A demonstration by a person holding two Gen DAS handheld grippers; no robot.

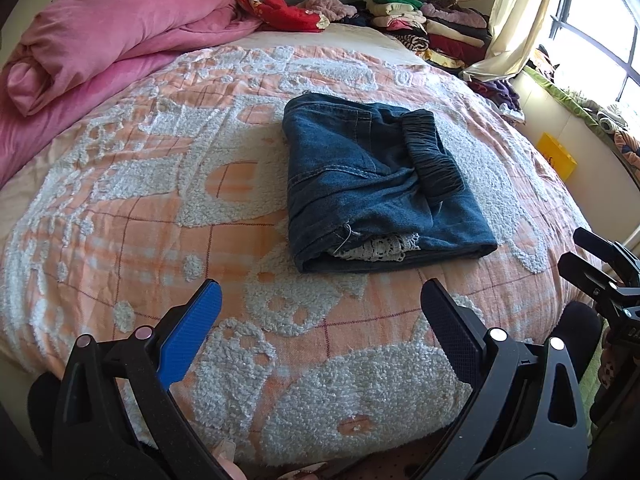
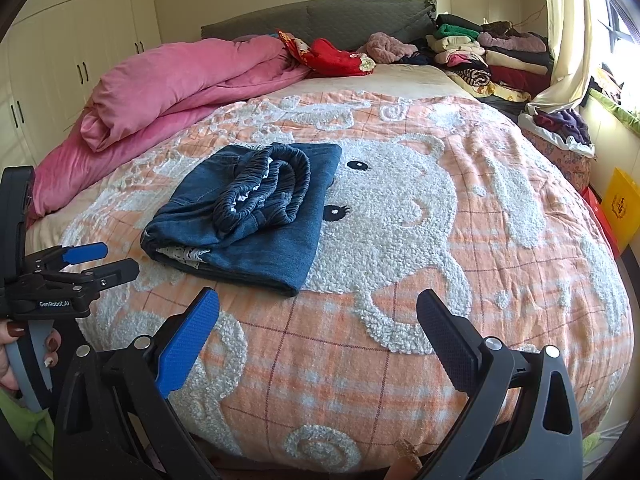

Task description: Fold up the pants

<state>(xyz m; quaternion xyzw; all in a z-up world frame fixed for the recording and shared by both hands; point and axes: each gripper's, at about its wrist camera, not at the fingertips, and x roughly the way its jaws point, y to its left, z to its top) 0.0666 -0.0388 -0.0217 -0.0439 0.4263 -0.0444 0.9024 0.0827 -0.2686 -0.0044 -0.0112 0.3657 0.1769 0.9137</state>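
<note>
1. The dark blue denim pants with a gathered elastic waistband [image 1: 376, 184] lie as a compact folded bundle near the middle of the bed, on the orange-and-white checked bedspread with fluffy white cartoon shapes [image 1: 160, 208]. The waistband sits on top and a strip of white lace shows at the near edge, probably tucked between the layers by the folding.
2. The left gripper [image 1: 320, 332] hangs over the near edge of the bed, its blue and black fingers spread wide with nothing between them.
3. The right gripper [image 2: 318, 332] is likewise apart and empty, short of the bundle.
4. Both tools being clear of the cloth suggests the fold is finished or nearly so.
5. A rolled pink quilt [image 2: 172, 84] and stacked folded clothes [image 2: 480, 56] stay well apart, leaving working room.
</note>
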